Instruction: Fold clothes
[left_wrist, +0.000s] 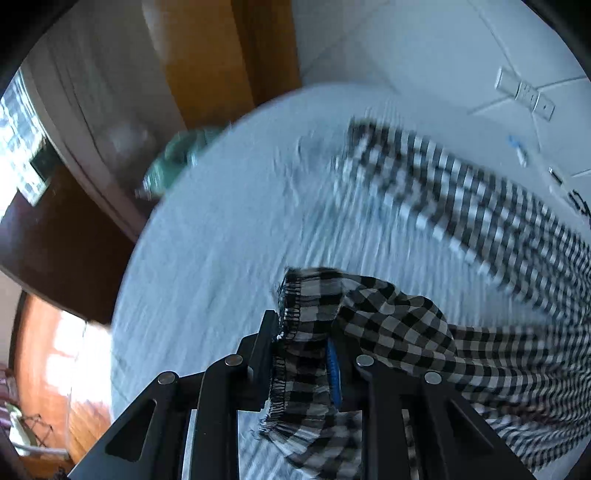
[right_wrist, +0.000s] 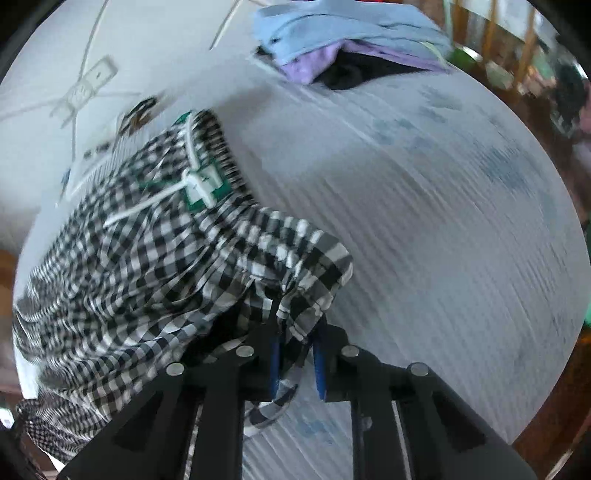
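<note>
Left gripper jaws clamped on checked garment hem; right gripper jaws likewise.

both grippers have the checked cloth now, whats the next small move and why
Probably lift both hands and draw them apart. The left gripper and right gripper each pinch a bunched edge of the checked garment, which sags crumpled over the white table, so it needs spreading before folding.
</note>
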